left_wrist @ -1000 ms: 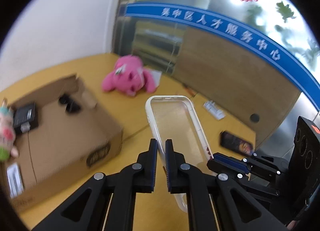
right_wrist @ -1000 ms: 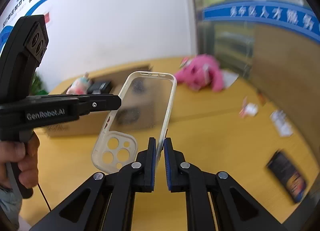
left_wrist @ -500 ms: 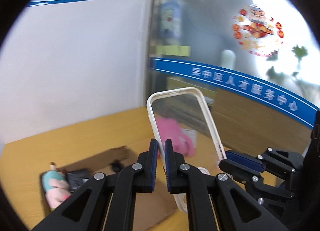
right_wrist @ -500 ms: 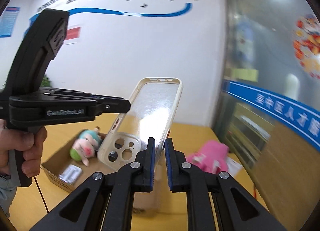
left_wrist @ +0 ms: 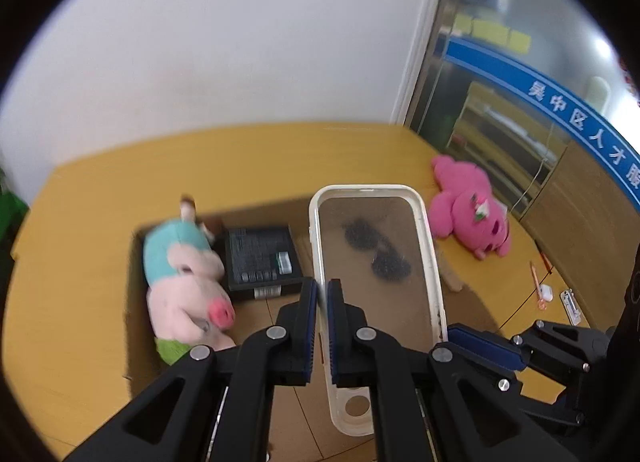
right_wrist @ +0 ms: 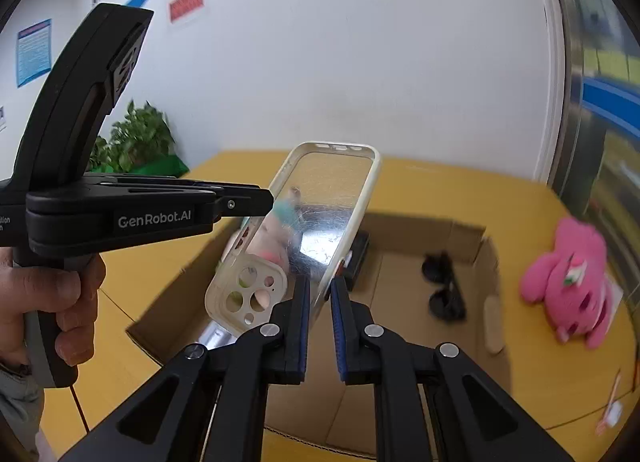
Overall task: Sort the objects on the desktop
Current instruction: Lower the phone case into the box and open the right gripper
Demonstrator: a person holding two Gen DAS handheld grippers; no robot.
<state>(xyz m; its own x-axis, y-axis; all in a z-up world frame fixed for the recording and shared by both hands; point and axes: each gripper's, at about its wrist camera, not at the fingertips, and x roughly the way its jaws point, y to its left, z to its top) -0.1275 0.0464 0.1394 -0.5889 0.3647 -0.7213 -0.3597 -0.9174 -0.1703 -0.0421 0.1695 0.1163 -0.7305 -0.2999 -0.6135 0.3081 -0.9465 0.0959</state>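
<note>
Yellow desk (left_wrist: pixel 100 222): phone case (left_wrist: pixel 372 262) now swung above the box (right_wrist: pixel 486 246).
Both tongs, left (left_wrist: pixel 322 294) and right (right_wrist: pixel 319 290), clenched on its edges; drop looks next, plush (left_wrist: pixel 472 218) at 2 o'clock.

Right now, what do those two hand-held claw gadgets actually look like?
Both are matte black plastic. The right claw has two flat fingers lined with ribbed blue pads and silver round rivets at the joints, and the left claw matches it. Seen from the side in the right view, the left one has a pistol-style handle, a curved black upper housing, white "GenRobot.AI" lettering and a thin dark cable hanging below.
</note>
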